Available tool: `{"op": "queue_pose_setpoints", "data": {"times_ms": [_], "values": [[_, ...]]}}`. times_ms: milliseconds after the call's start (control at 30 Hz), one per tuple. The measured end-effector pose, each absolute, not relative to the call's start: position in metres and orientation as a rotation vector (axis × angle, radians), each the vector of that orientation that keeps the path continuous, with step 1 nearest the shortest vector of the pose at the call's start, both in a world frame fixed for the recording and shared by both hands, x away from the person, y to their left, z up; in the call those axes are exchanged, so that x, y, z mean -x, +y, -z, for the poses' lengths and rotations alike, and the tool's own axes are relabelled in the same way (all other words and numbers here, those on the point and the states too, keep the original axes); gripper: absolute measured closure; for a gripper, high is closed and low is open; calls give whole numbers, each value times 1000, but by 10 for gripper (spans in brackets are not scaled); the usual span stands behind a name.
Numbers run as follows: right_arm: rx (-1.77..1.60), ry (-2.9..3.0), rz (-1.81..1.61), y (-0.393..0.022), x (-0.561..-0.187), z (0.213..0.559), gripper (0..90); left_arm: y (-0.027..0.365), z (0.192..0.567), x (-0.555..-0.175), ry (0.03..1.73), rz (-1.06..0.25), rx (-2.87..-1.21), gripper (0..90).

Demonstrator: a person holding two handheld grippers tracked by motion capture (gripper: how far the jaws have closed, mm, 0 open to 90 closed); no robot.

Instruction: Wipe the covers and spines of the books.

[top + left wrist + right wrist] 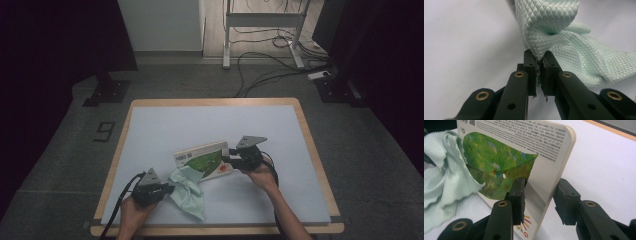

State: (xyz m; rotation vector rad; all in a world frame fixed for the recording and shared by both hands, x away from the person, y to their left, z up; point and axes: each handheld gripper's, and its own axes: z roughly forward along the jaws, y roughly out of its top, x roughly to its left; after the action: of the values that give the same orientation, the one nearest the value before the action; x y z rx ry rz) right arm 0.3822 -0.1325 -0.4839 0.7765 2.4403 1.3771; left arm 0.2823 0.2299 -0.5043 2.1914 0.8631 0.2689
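Observation:
A board book [202,159] with a green leaf picture on its cover [499,165] stands tilted on its edge in the middle of the table. My right gripper [229,160] has it by the right end, one jaw on the cover and the other behind the back [540,192]. A pale mint cloth [189,192] with a diamond weave [564,37] hangs bunched against the book's left end [441,177]. My left gripper [170,189] is shut on a fold of that cloth [539,62] near the table's front left.
The pale mat on the wooden table [210,120] is bare behind and to the right of the book. Beyond the far edge are grey floor, cables [265,65] and a white desk frame [260,20].

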Motion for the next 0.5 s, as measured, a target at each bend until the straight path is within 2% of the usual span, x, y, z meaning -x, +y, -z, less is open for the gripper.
{"op": "queue_pose_setpoints", "data": {"times_ms": [300,500], "values": [[-755,2428,-1346,-135,-378,488,609,257,505,-292,975,-297,-2188,835],[-744,2424,-1340,-136,-377,488,613,245,506,-307,961,-283,-2222,831]]}}
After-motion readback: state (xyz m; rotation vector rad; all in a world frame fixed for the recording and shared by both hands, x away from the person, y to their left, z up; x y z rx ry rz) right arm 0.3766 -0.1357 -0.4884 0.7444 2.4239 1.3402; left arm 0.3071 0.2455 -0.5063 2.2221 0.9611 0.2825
